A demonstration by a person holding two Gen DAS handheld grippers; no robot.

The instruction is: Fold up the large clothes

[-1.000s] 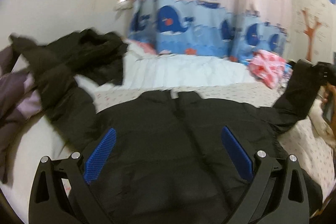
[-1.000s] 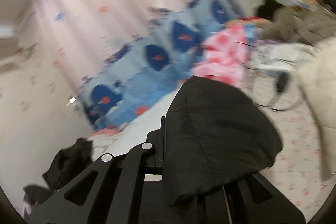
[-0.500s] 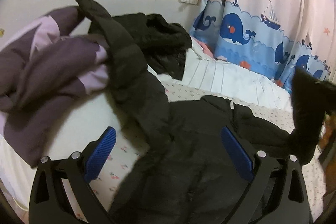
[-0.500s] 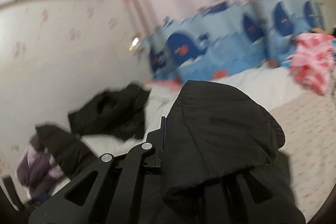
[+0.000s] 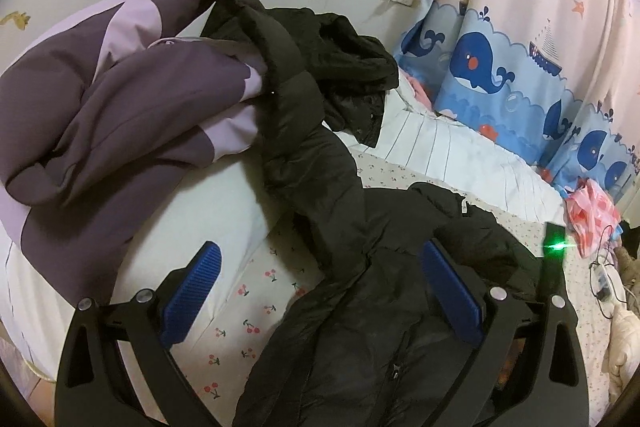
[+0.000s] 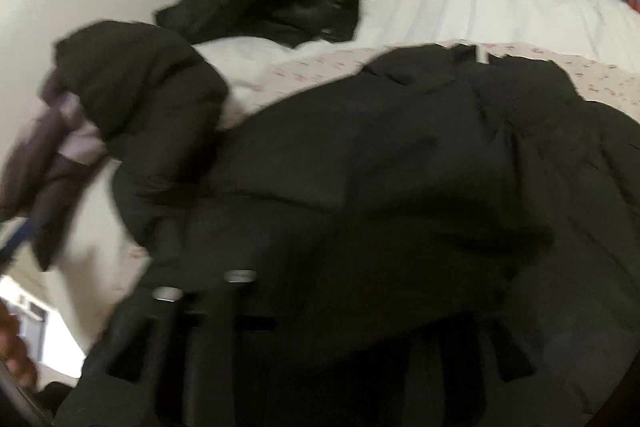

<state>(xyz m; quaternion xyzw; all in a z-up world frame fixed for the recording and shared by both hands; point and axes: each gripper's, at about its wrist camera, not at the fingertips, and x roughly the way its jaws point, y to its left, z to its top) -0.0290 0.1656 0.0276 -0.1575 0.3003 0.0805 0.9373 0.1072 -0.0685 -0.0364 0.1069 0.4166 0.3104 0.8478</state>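
Observation:
A black puffer jacket [image 5: 400, 315] lies front up on the bed, zip closed. Its left sleeve [image 5: 288, 115] stretches away onto a purple jacket. My left gripper [image 5: 320, 291] hovers open over the jacket's left shoulder, with nothing between its blue pads [image 5: 192, 291]. The right gripper [image 6: 320, 259] is low over the jacket's chest [image 6: 360, 155], and its jaws are opening. The black right sleeve [image 6: 380, 267] drapes loosely over its fingers and hides the pads. In the left wrist view the right gripper's body [image 5: 554, 267] shows at the jacket's right edge with a green light.
A purple and lilac jacket [image 5: 100, 99] is heaped at the left. Another black garment with a furry hood [image 5: 352, 67] lies by the wall. A white striped quilt [image 5: 460, 155], a whale curtain [image 5: 500, 67], a pink bag [image 5: 592, 215] and cables [image 5: 604, 279] are at the right.
The right gripper swept left and down across the bed, bringing the right sleeve over the jacket's chest, and its linkage has spread. The left gripper swung left toward the outstretched left sleeve.

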